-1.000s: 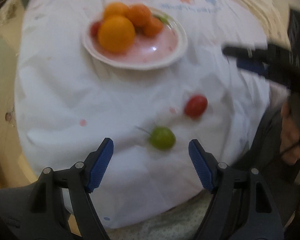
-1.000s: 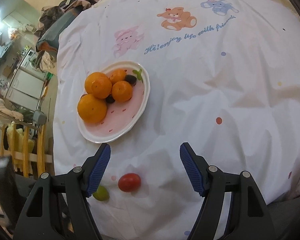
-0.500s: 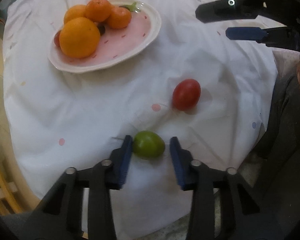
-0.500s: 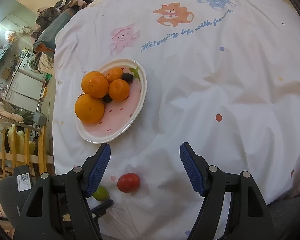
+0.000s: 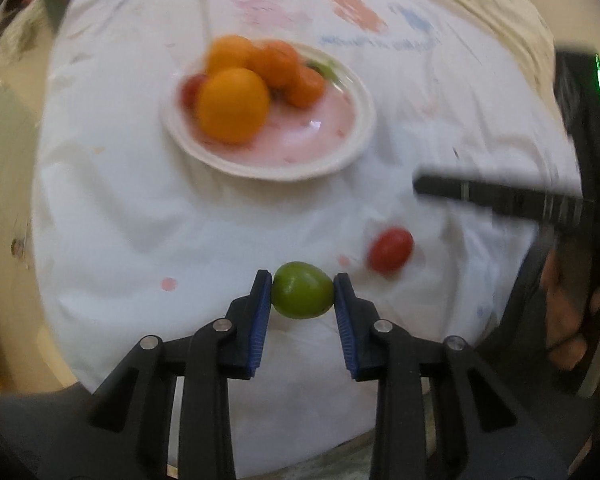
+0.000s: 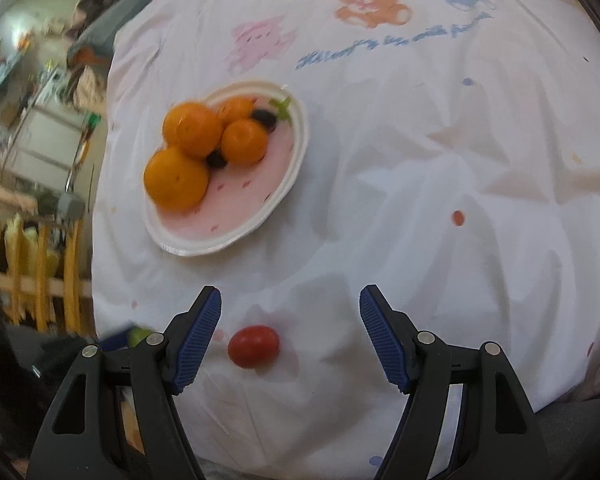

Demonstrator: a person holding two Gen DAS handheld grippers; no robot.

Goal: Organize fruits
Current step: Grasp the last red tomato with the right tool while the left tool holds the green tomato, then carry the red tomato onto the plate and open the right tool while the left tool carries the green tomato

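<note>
2 loose fruits sit off the plate [image 6: 288,184], both on the white printed cloth [image 6: 420,184] on the side of the plate nearest the cameras. Left gripper [image 5: 302,292] is clamped on the green fruit [image 5: 302,290], blue pads pressing it from both sides, w/ the cloth behind it blurred; can't tell if the fruit touches the cloth. Red tomato [image 6: 253,346] lies on the cloth just beside the green one, near the plate but apart from it. Right gripper [image 6: 290,304] hangs over the tomato w/ jaws spread wide, nothing between the pads. On the plate: 4 oranges [image 6: 176,179] bunched at the end away from the tomato, w/ 2 dark small fruits [image 6: 265,118] tucked among them. In the left view a 2nd red fruit [image 5: 191,89] peeks out behind the oranges.
</note>
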